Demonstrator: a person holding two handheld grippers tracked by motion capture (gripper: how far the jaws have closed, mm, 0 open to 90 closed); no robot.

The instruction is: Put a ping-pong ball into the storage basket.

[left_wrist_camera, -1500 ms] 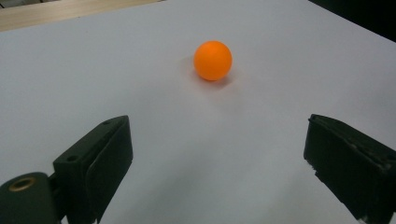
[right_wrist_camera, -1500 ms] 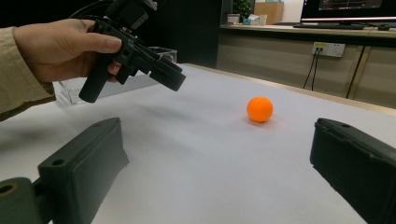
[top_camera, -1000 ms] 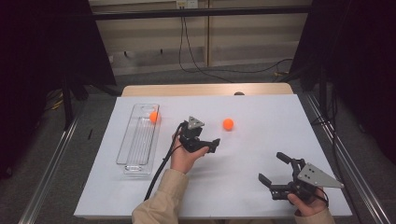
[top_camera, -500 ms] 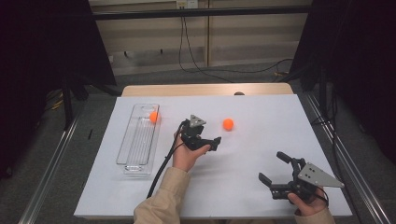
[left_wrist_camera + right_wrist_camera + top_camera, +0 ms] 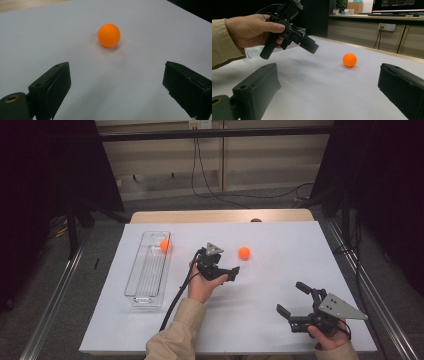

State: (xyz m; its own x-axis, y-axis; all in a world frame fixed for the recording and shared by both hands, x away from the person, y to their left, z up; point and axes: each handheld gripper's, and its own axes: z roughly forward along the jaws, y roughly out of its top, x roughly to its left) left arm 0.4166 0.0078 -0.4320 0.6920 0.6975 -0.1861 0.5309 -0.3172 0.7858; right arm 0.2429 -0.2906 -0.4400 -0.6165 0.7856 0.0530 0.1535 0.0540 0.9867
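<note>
Ball (image 5: 164,245) in the clear tray (image 5: 146,279) sits half hidden by its wall.

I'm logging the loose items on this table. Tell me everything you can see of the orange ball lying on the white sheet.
The orange ball is small, round, plain and matte, plastic by its look. It sits on the white sheet, casting a soft shadow, with nothing touching it. The left tongs hang open just short of it, aimed at it. The clear tray lies apart from it.
</note>
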